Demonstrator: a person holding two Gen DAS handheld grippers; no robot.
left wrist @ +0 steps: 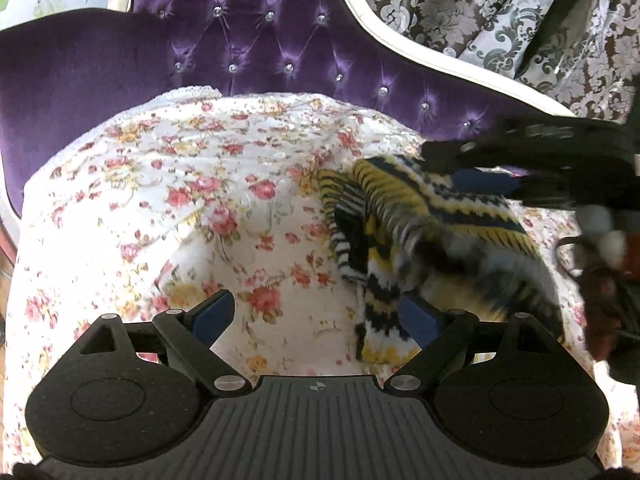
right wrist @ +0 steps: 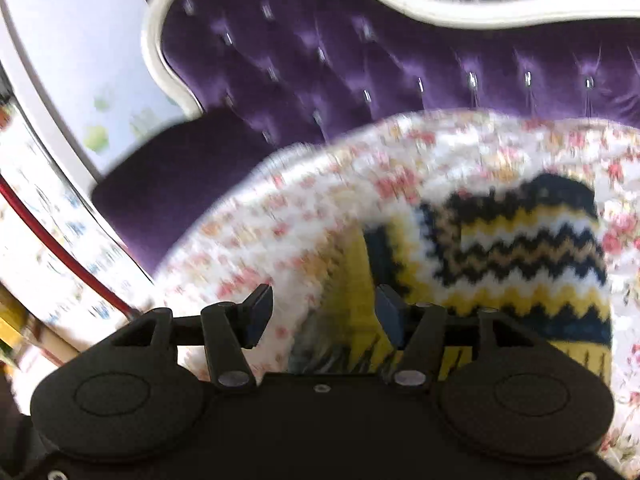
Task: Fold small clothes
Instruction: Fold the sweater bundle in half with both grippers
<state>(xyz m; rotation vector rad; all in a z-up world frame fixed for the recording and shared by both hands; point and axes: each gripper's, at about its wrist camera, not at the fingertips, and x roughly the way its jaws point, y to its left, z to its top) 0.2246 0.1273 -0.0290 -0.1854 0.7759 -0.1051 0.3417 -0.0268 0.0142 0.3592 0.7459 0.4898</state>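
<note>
On the flowered bedspread (left wrist: pixel 168 200), a striped knit garment (left wrist: pixel 400 240) is lying crumpled. The left hand-held gripper (left wrist: pixel 318 316) is hovering wide open beside it, holding nothing. The right hand-held gripper (right wrist: pixel 324 316) is reaching in level over its blurred edge, jaws apart. A purple headboard (left wrist: pixel 240 40) is standing behind.

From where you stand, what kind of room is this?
Probably a home sitting room or bedroom: a tufted purple sofa with a floral quilt spread over its seat, damask curtains behind, and a knitted garment lying on the quilt.
</note>
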